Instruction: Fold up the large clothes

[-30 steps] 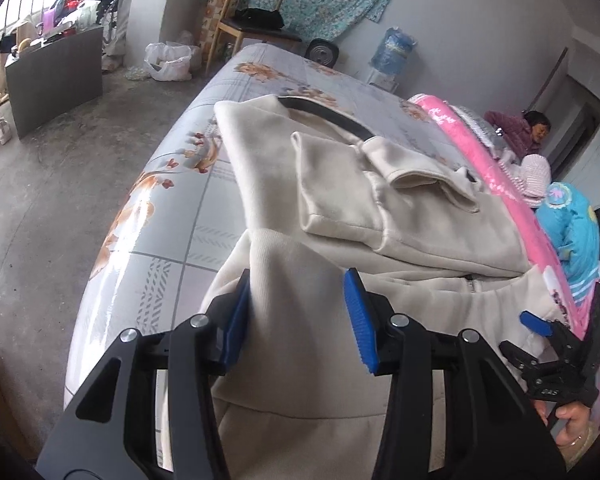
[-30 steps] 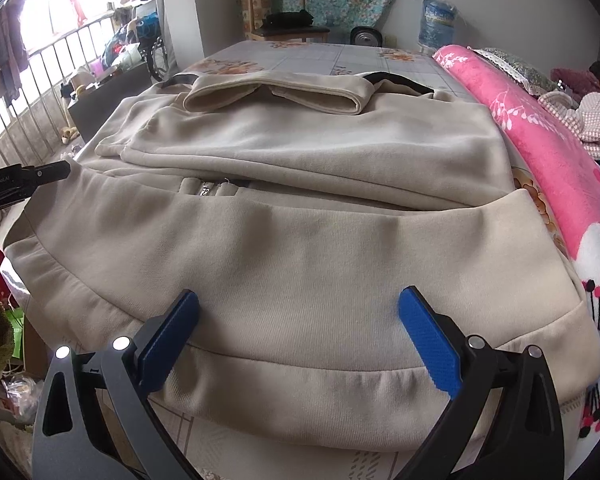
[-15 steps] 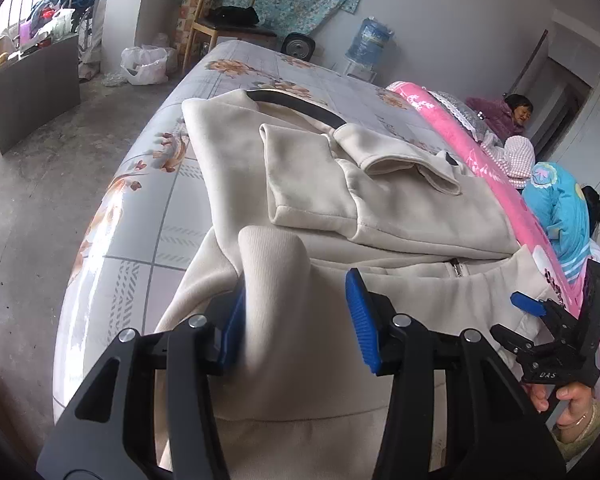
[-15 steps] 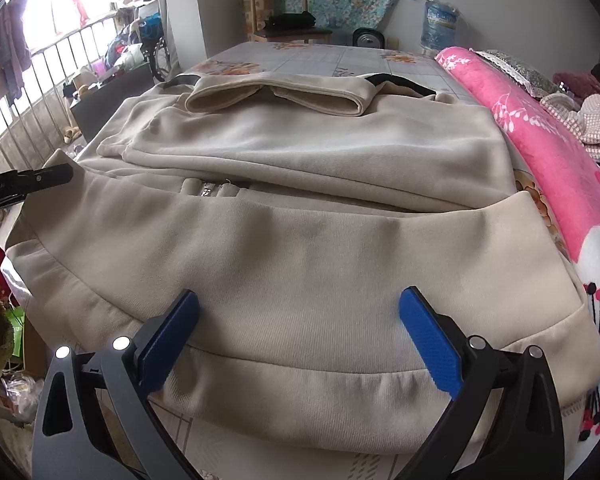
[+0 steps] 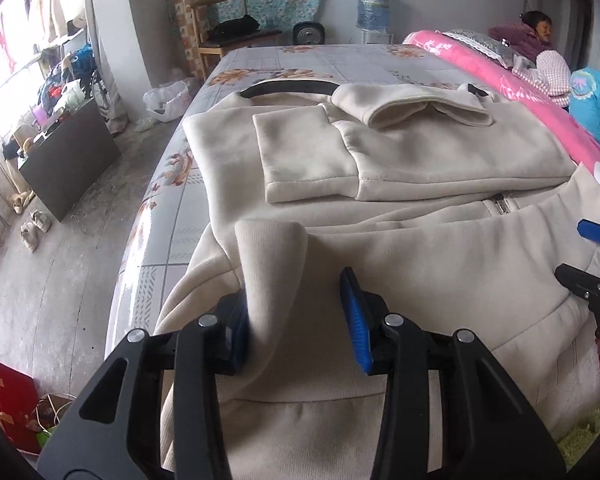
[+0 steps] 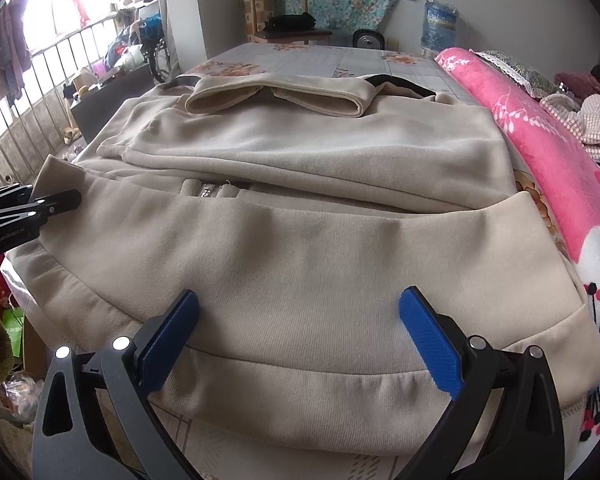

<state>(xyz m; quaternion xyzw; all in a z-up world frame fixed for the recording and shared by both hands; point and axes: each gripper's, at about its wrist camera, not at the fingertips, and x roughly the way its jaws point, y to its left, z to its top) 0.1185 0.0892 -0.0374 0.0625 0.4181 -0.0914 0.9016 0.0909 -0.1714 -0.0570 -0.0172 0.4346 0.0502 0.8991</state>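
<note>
Your big cream jacket [image 6: 308, 240] lies flat on the bed [image 5: 340, 60], with its dark-lined collar at the far end and its bottom hem [image 6: 300, 368] at the near edge by you. Its long way runs from you toward the far wall. The sleeves [image 5: 312, 160] are folded in on top of the chest, and the zipper [image 5: 500, 204] peeks out below them.

Your left claw [image 5: 296, 316] has a raised corner of the jacket standing up between its blue pads — the left pad touches the cloth, the right pad is clear of it, so you cannot tell if it is gripping. Your right claw [image 6: 300, 332] is spread wide above the hem, holding nothing.

A pink blanket [image 6: 540, 152] runs along the right side of the bed. On the floor to the left sits a white bag [image 5: 168, 98] — what is in it is too small to tell.
</note>
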